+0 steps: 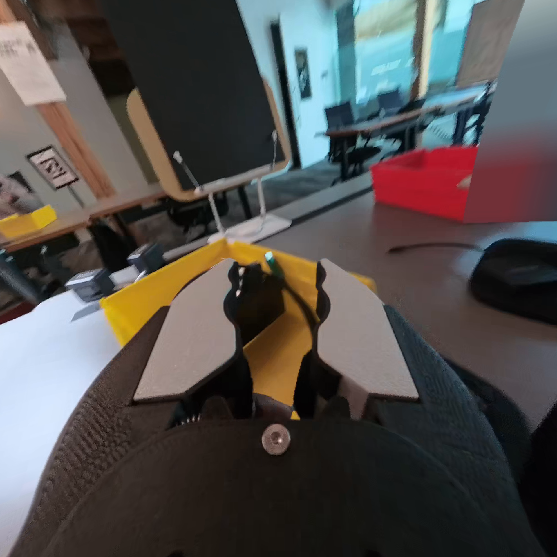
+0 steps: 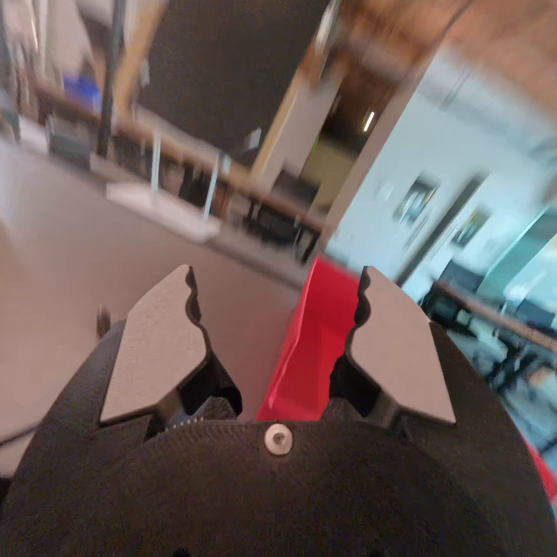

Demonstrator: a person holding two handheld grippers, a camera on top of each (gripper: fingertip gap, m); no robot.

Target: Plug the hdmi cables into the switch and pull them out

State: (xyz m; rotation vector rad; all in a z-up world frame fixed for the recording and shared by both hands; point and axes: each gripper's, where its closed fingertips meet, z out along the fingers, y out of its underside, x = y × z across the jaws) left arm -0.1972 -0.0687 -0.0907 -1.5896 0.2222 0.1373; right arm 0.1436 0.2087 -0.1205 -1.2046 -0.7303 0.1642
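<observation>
Left wrist view: the left gripper (image 1: 275, 278) is seen hovering over a yellow open-topped plastic bin (image 1: 156, 297) sitting on the dark brown desk (image 1: 391, 289). Its 2 grey fingers (image 1: 196, 331) are held apart with a clear gap, nothing pinched between them. Inside the bin, a black cable bundle with a plug end (image 1: 259, 289) can be made out right next to the left finger's tip, though whether it's touched can't be told. A small green-tipped connector (image 1: 271, 262) is poking up just behind it. Whether any of this is the HDMI cable or the switch can't really be told, too dark and blurry. A red plastic bin (image 1: 422, 184) is parked further back on the right, and a black rounded pouch-like thing (image 1: 518, 280) lies at the right edge.

Right wrist view is pretty smeared. The right gripper (image 2: 278, 286) is held above the desk (image 2: 90, 241) with its fingers (image 2: 162, 340) spread wide, empty. The red bin's edge (image 2: 316, 346) is framed between them, lower down.
</observation>
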